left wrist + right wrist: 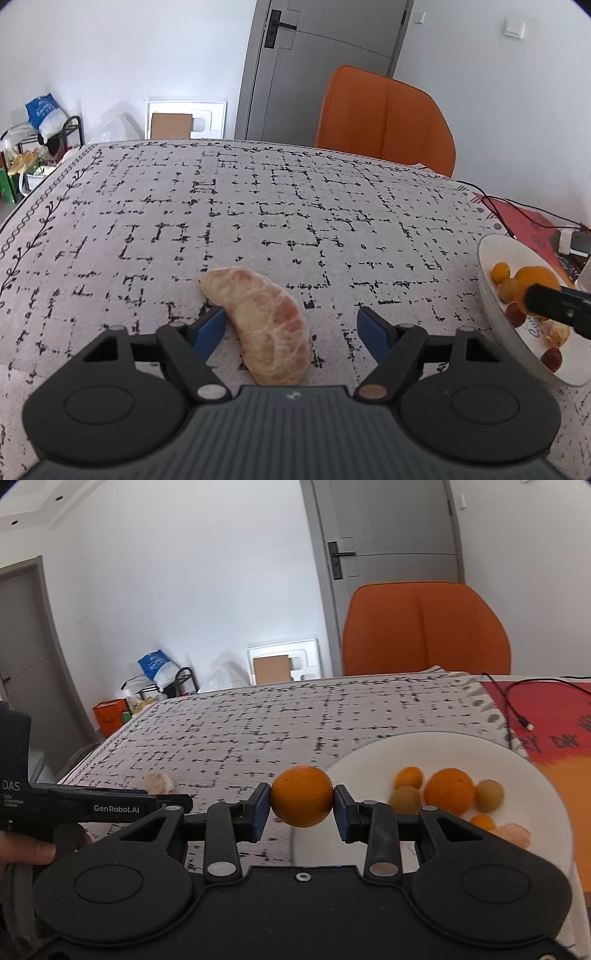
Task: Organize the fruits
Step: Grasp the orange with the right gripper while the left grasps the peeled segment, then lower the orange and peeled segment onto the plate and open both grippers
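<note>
My left gripper (291,325) is open, its blue pads on either side of a peeled pomelo segment (264,321) lying on the patterned tablecloth (258,206). My right gripper (302,805) is shut on an orange (302,800), held above the cloth at the left rim of a white plate (369,771). The plate holds another orange (448,791), small yellow and greenish fruits and a pomelo piece (513,833). The plate also shows at the right in the left wrist view (491,254), with the right gripper's finger (554,301) over it.
An orange chair (384,118) stands behind the table's far edge. A red mat (546,720) with a black cable (517,709) lies right of the plate. Bags and a rack stand on the floor at far left (44,122). The left gripper's body (96,806) shows at the right wrist view's left.
</note>
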{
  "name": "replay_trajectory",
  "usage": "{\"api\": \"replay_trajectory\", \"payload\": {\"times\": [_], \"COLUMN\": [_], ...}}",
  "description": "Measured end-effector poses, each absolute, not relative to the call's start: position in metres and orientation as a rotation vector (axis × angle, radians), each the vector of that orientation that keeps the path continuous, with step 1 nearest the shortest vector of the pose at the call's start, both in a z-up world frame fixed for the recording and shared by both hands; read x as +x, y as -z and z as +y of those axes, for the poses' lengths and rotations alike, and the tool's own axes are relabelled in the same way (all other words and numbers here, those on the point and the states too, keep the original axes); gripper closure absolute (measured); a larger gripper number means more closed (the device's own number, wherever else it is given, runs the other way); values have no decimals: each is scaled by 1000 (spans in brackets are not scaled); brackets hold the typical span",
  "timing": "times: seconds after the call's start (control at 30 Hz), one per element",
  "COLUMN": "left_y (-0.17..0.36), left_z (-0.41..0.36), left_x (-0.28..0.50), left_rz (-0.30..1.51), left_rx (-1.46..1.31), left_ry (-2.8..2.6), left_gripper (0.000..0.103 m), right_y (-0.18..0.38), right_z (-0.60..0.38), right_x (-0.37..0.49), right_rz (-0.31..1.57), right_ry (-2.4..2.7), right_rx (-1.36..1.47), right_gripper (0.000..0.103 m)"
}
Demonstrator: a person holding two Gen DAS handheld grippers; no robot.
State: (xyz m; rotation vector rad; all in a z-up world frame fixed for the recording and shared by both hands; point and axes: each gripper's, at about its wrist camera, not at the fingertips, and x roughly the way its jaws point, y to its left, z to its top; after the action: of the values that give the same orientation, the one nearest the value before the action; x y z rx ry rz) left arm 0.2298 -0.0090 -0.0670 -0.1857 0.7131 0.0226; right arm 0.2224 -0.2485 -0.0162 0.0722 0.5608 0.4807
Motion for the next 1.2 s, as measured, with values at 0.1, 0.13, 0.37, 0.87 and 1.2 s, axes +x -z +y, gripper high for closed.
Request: {"api": "replay_trajectory", "payload": {"times": [0.1,0.13,0.37,0.87,1.2], "left_y": [68,69,72,52,35], "left_z": [-13,-15,-19,-44,-76], "left_x": [234,235,239,230,226], "left_rz": [711,711,691,638,602], "left_rx": [-159,-147,-94,-125,-111], "left_ry": [-34,-39,-121,-17,85], "left_gripper": [29,30,60,66,66], "right_y": [18,18,21,28,30], "right_z": [-257,-260,-279,-316,-334], "right_x": [221,220,215,201,192], "right_rz": [561,559,558,558,555], "right_ry": [-457,-450,-401,-323,-286], "right_rx": [77,79,99,134,152], "right_gripper": [68,68,68,68,68]}}
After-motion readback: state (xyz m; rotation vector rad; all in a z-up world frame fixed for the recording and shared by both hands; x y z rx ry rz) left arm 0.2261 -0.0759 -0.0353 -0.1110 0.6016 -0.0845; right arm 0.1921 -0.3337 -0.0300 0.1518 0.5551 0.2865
